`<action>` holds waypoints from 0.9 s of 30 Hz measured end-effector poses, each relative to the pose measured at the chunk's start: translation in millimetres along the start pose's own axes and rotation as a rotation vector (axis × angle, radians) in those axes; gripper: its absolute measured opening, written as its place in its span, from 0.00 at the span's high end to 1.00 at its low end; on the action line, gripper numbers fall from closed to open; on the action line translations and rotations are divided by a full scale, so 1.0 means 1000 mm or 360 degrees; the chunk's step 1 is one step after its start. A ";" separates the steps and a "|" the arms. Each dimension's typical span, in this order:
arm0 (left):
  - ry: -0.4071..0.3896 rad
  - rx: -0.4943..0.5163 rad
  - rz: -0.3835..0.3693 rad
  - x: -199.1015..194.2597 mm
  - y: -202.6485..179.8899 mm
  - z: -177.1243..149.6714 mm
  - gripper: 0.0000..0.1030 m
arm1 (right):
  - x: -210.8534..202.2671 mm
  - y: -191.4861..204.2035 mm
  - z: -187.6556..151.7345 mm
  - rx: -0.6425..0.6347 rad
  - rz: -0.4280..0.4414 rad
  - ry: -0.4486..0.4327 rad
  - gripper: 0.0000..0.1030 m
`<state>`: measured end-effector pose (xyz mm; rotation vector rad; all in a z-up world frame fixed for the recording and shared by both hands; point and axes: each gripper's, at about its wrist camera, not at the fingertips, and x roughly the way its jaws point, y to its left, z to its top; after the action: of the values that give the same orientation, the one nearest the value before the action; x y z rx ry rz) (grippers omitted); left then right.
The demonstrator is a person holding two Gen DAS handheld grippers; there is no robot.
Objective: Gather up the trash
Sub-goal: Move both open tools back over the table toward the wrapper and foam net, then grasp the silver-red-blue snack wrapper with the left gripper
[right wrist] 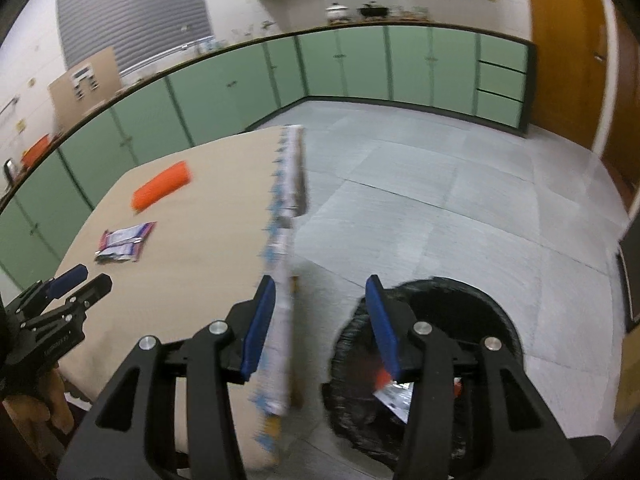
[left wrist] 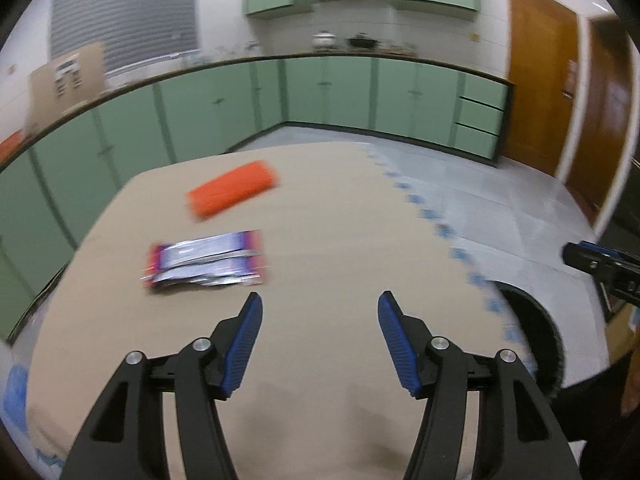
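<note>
Beige table [left wrist: 340, 220] w/ orange pack [left wrist: 233, 187] & silver-purple wrappers [left wrist: 206, 260] lying on it, apart.

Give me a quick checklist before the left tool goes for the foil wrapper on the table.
1. Left tool open and empty: ok.
2. Foil wrapper lying flat, nothing on it: ok.
3. Orange packet apart from the wrapper: ok.
4. Right tool out of the way, over the bin: ok.
5. Bin has room: ok.
6. Wrapper empty: cannot tell.
</note>
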<state>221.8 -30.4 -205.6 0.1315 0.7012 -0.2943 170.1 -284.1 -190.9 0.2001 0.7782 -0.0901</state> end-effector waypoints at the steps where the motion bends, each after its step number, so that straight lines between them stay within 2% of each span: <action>1: -0.0005 -0.0035 0.0037 0.000 0.016 -0.001 0.42 | 0.003 0.008 0.001 -0.0017 0.0018 0.0001 0.55; 6: -0.0010 -0.0164 0.0173 0.003 0.081 -0.005 0.42 | 0.024 0.053 0.010 -0.0099 0.0111 0.0014 0.55; 9: -0.0012 -0.0194 0.0211 0.010 0.101 -0.004 0.42 | 0.039 0.077 0.015 -0.0148 0.0154 0.0025 0.55; 18: 0.0029 -0.0229 0.0218 0.043 0.129 -0.001 0.42 | 0.089 0.131 0.035 -0.0239 0.0249 0.0068 0.55; 27: 0.0105 -0.0250 0.0201 0.083 0.142 0.005 0.42 | 0.127 0.155 0.051 -0.0267 0.0306 0.0101 0.55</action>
<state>329.4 84.9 -252.8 0.0355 0.7755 -0.1138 319.0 -144.2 -222.3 0.1179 0.8218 0.1637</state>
